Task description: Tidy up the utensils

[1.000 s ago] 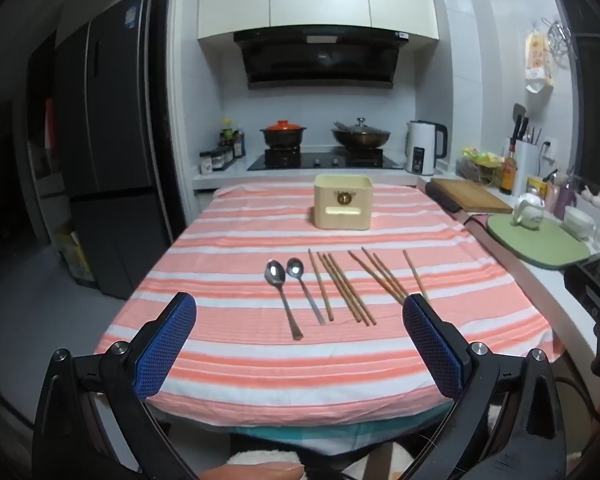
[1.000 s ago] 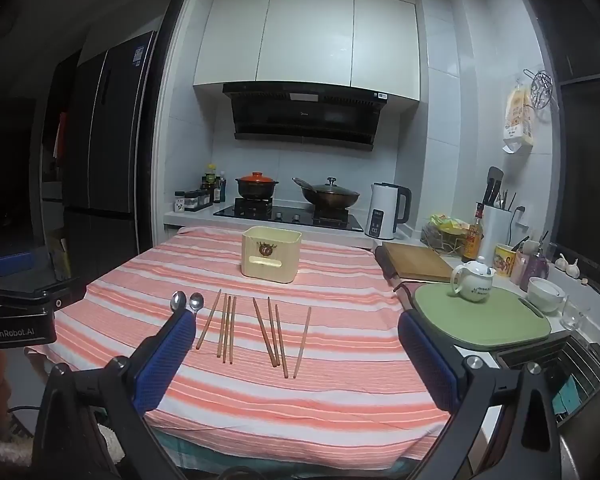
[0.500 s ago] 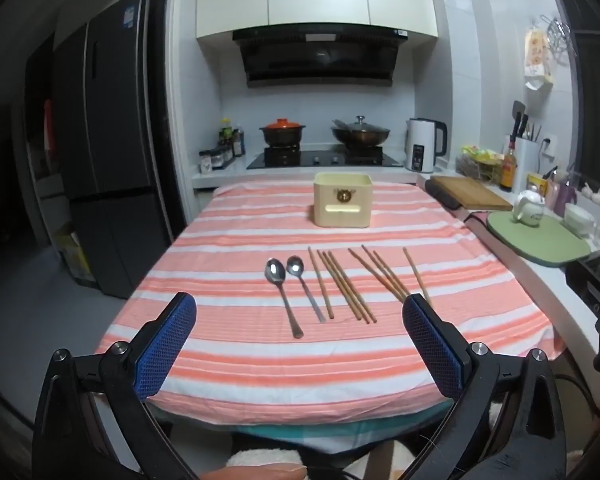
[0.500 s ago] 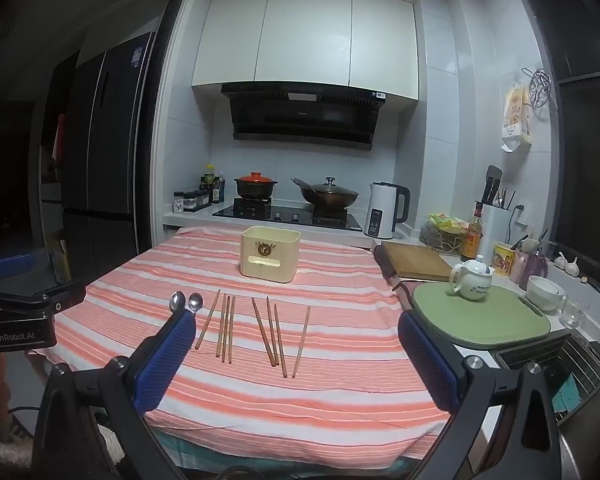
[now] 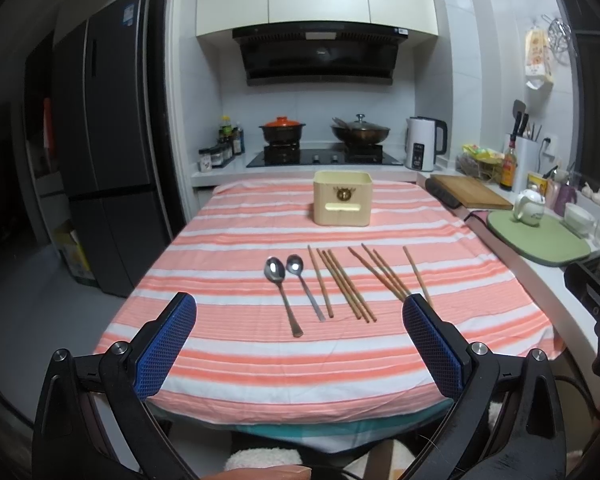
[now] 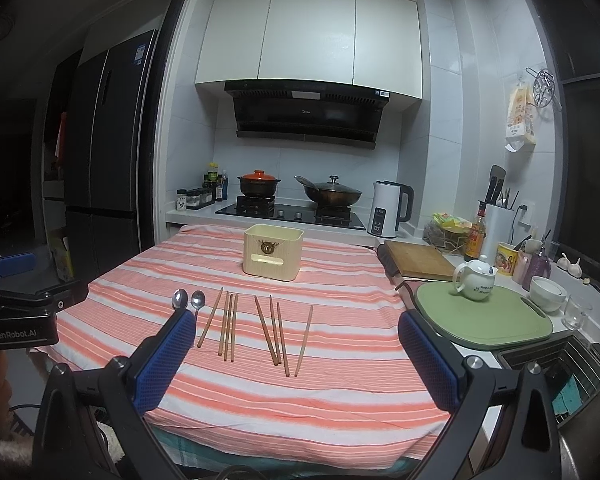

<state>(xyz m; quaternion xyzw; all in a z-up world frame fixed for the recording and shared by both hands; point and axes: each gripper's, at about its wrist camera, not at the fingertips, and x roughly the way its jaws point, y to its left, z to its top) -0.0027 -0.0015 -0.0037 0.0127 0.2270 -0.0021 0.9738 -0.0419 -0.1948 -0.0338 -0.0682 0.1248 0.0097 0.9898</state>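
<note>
Two metal spoons (image 5: 286, 288) (image 6: 186, 300) and several wooden chopsticks (image 5: 348, 284) (image 6: 228, 326) lie in a row on the striped tablecloth (image 5: 260, 360) (image 6: 340, 380). A cream utensil box (image 5: 343, 203) (image 6: 273, 249) stands upright behind them, toward the far edge. My left gripper (image 5: 300, 340) is open and empty, held in front of the table's near edge. My right gripper (image 6: 296, 348) is open and empty, near the front right of the table.
A counter on the right holds a wooden board (image 6: 418, 260), a green mat (image 6: 484, 326) with a white teapot (image 6: 475, 280), bowls and bottles. A stove with pots (image 5: 324, 136) and a kettle (image 5: 422, 148) stand behind the table. A dark fridge (image 5: 104, 160) stands left.
Both views shift only slightly; the grippers stay open and the utensils have not moved.
</note>
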